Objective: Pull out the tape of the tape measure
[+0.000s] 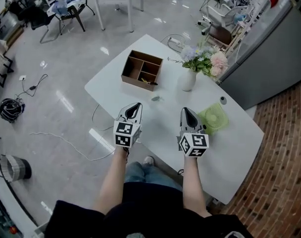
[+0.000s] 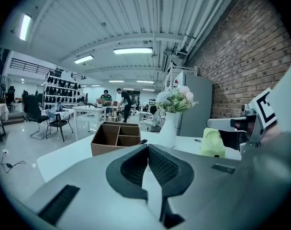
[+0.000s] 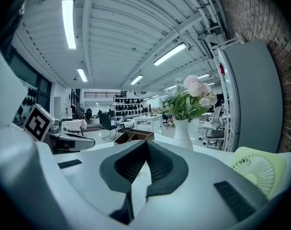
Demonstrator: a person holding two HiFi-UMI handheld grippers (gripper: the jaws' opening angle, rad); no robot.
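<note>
The left gripper [image 1: 135,105] and right gripper [image 1: 186,110] are hovering over the near part of the white table [image 1: 229,152], jaws pressed together, empty. A green fan [image 1: 213,118] is lying just right of them. Farther off, a flower vase [image 1: 187,79] and a divided cardboard box [image 1: 142,70] are standing. I cannot tell where the tape measure is.

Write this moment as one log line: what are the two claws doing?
left claw: shut, empty | right claw: shut, empty | both above white table | on table: box, vase, fan
</note>
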